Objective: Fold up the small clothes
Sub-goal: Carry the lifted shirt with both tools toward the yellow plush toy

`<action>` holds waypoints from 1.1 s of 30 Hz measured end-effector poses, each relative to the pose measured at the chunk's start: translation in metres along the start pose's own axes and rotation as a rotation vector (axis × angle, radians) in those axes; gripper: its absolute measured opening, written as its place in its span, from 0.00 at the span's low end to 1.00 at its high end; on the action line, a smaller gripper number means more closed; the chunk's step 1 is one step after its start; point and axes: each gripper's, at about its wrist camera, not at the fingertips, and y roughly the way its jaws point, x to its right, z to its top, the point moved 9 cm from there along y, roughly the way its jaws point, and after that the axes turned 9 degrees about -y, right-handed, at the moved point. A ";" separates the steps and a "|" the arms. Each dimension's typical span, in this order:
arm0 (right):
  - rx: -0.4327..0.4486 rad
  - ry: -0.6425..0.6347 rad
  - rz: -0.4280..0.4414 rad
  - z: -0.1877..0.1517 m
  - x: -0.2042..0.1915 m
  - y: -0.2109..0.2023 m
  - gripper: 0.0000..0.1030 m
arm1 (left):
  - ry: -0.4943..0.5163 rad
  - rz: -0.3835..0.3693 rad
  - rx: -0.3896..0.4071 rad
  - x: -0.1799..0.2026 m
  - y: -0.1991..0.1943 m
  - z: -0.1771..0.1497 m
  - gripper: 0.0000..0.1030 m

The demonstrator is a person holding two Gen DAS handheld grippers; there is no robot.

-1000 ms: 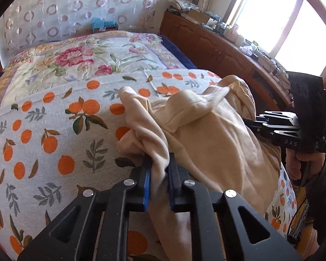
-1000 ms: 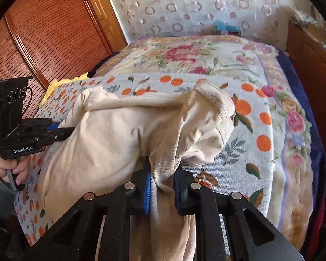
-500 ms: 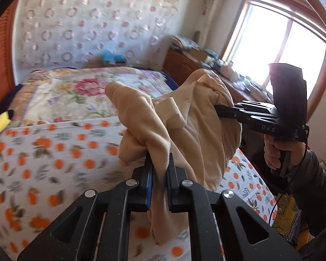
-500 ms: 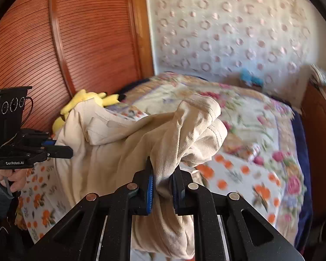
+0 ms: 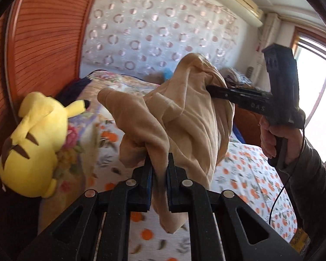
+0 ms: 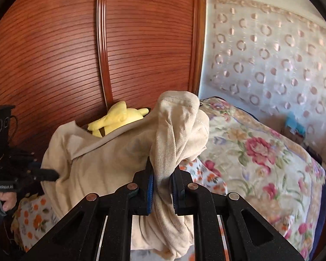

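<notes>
A beige garment [image 5: 184, 117] hangs in the air above the bed, held up by both grippers. My left gripper [image 5: 159, 167] is shut on a bunched fold near one end of it. My right gripper [image 6: 163, 171] is shut on another bunched fold of the same beige garment [image 6: 102, 165]. In the left wrist view the right gripper [image 5: 208, 88] reaches into the cloth from the right, with a hand [image 5: 278, 139] on its grip. In the right wrist view the left gripper [image 6: 54, 175] enters the cloth from the left edge.
A bed sheet with orange fruit print [image 5: 250, 178] lies below, and a floral quilt [image 6: 260, 152] covers the far part of the bed. A yellow plush toy [image 5: 32, 145] rests by the red wooden slatted wardrobe [image 6: 76, 54]. A curtain with rings [image 5: 152, 34] and a bright window [image 5: 315, 87] stand behind.
Both grippers lifted the beige garment off the bed and swung left toward the wardrobe. The garment now hangs in the air; the plush toy and wardrobe came into view.
</notes>
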 end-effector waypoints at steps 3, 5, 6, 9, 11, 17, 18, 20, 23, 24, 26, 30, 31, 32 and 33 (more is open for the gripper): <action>-0.047 -0.050 0.005 0.015 -0.006 0.054 0.13 | -0.054 0.039 -0.008 -0.033 0.013 0.001 0.11; -0.080 -0.082 0.010 0.023 -0.010 0.087 0.13 | -0.095 0.054 -0.012 -0.053 0.020 -0.003 0.11; -0.093 -0.094 0.011 0.028 -0.011 0.102 0.13 | -0.108 0.057 -0.013 -0.060 0.021 -0.006 0.11; -0.131 -0.118 0.034 0.035 -0.020 0.138 0.12 | -0.135 0.049 -0.019 -0.072 0.025 -0.011 0.11; -0.131 -0.124 0.051 0.040 -0.023 0.146 0.12 | -0.145 0.039 -0.023 -0.074 0.024 -0.014 0.11; -0.060 -0.111 0.060 0.055 -0.021 0.102 0.12 | -0.126 -0.035 -0.003 -0.062 0.010 -0.001 0.11; -0.043 -0.107 0.057 0.058 -0.020 0.092 0.12 | -0.121 -0.046 0.011 -0.058 0.003 0.007 0.11; -0.005 -0.110 0.049 0.071 -0.016 0.077 0.12 | -0.099 -0.041 0.052 -0.051 -0.015 0.025 0.11; 0.067 -0.118 0.056 0.101 -0.015 0.060 0.12 | -0.068 -0.010 0.106 -0.046 -0.044 0.052 0.11; 0.087 -0.122 0.056 0.110 -0.016 0.056 0.12 | -0.055 0.006 0.122 -0.046 -0.053 0.060 0.11; 0.138 -0.133 0.057 0.128 -0.017 0.048 0.12 | -0.035 0.037 0.140 -0.045 -0.066 0.073 0.11; 0.145 -0.106 0.077 0.123 -0.018 0.051 0.12 | -0.020 0.069 0.085 -0.048 -0.064 0.069 0.11; 0.131 -0.096 0.087 0.112 -0.019 0.052 0.12 | -0.017 0.075 0.064 -0.049 -0.060 0.062 0.11; 0.113 -0.090 0.092 0.103 -0.018 0.054 0.12 | -0.017 0.077 0.037 -0.051 -0.054 0.052 0.11; 0.092 -0.081 0.099 0.091 -0.017 0.056 0.12 | -0.024 0.072 0.014 -0.051 -0.050 0.045 0.11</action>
